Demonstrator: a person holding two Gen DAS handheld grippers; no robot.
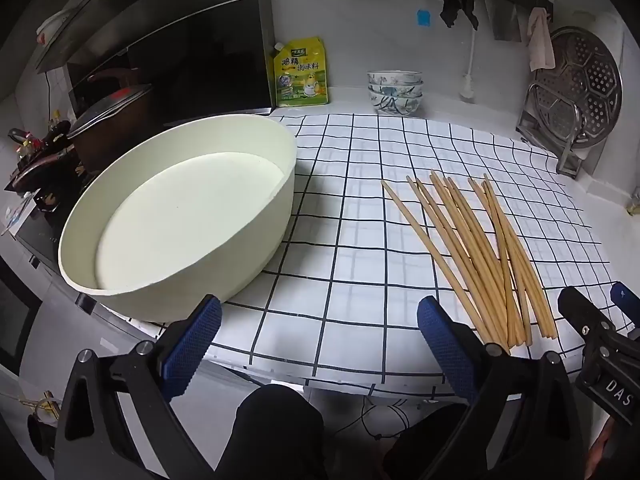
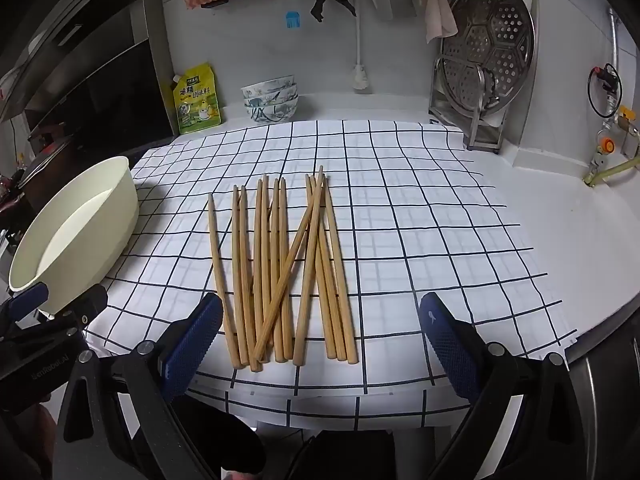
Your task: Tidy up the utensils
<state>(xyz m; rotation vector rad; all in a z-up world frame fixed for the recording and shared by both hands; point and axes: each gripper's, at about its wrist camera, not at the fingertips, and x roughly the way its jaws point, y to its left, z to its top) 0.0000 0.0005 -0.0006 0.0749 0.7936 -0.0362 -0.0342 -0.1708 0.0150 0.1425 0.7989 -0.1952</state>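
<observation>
A kitchen counter covered by a white cloth [image 2: 400,216] with a dark grid. A loose bundle of wooden chopsticks [image 2: 280,268] lies on the cloth, some crossing each other. To their left sits an empty cream tub [image 1: 176,216]. The left gripper [image 1: 320,340] hovers at the cloth's near edge, jaws wide apart, holding nothing. The right gripper [image 2: 320,340] hangs over the chopsticks' near ends, also spread wide and empty. Stacked bowls [image 1: 394,90] stand at the back wall.
</observation>
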